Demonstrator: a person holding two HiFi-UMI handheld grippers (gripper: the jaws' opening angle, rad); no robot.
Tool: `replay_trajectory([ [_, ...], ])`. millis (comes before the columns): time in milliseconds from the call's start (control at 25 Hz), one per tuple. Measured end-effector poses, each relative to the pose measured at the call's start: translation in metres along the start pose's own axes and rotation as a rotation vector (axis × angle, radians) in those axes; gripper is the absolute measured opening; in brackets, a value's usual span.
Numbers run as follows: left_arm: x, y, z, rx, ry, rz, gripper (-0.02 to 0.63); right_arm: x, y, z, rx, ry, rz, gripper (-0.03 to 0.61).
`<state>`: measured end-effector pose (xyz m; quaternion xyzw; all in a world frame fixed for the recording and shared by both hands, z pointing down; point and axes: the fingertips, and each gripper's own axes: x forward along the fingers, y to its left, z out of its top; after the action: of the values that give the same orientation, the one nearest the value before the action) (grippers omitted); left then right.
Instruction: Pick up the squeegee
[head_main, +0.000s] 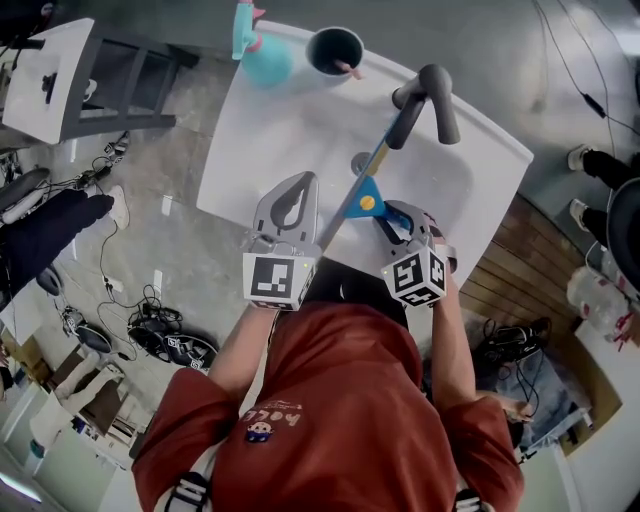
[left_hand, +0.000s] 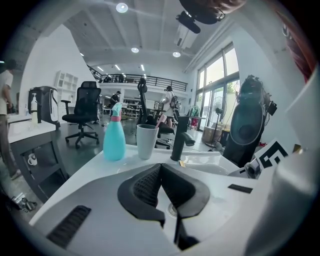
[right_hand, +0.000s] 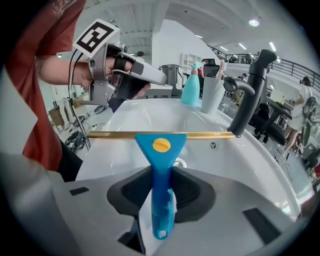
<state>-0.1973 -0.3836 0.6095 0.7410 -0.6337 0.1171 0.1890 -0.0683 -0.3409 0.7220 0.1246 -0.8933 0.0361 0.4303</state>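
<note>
Over the white sink (head_main: 250, 150), we found the right gripper (right_hand: 161, 176) clamped on the squeegee (head_main: 366, 200) handle. In the head view its blade reached toward 1 o'clock, beside the faucet (head_main: 425, 100). The left gripper (left_hand: 161, 167) was closed, empty. We judged the grasp made; next, a lift clear.

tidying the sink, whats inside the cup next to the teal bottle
In the cup, one pink-tipped item, perhaps a toothbrush, leans on the rim. The inside is dark, so the bottom and anything lower is hidden.

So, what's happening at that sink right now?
Left gripper shut, empty. Right gripper shut on squeegee handle. Blade end beside faucet, may snag.
</note>
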Motion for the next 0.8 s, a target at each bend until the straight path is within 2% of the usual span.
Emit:
replay_trajectory([
  [280, -0.012, -0.007, 0.011, -0.01, -0.039, 0.011, 0.017, -0.014, 0.0, -0.002, 0.012, -0.009, -0.036, 0.126],
  [800, -0.056, -0.056, 0.046, 0.078, -0.118, 0.019, 0.017, -0.091, -0.016, -0.009, 0.0, -0.041, -0.168, 0.126],
])
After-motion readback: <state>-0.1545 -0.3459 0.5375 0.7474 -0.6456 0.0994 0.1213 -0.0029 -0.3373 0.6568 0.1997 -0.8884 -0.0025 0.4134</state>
